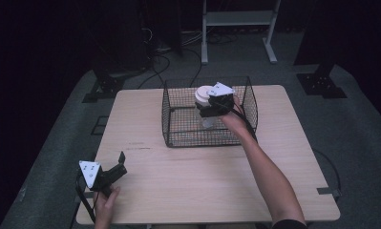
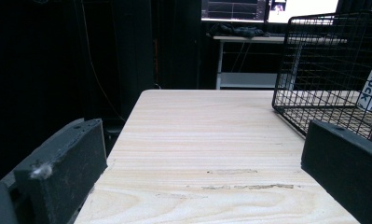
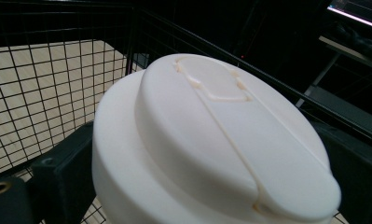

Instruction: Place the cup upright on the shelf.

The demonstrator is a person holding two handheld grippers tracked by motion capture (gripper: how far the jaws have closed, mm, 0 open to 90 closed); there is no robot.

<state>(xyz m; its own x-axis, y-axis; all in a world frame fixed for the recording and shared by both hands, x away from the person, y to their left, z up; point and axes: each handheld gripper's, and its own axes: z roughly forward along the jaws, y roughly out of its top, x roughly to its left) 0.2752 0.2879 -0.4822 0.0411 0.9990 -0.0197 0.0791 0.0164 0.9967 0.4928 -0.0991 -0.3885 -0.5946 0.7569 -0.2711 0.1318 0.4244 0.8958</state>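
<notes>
Each tool is black with blocky matte jaws, topped by a grey three-cornered plate dotted with dark screw holes. The left tool (image 1: pixel 112 168) trails a black cable, and lint clings to one jaw. The right tool (image 1: pixel 212 106) also trails a cable. Both forearms are bare, a dark sleeve edge at the right one.

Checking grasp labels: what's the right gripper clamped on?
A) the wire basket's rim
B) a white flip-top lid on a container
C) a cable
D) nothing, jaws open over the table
B: the right gripper has a jaw on each side of the white flip-top lid, inside the wire basket.
</notes>
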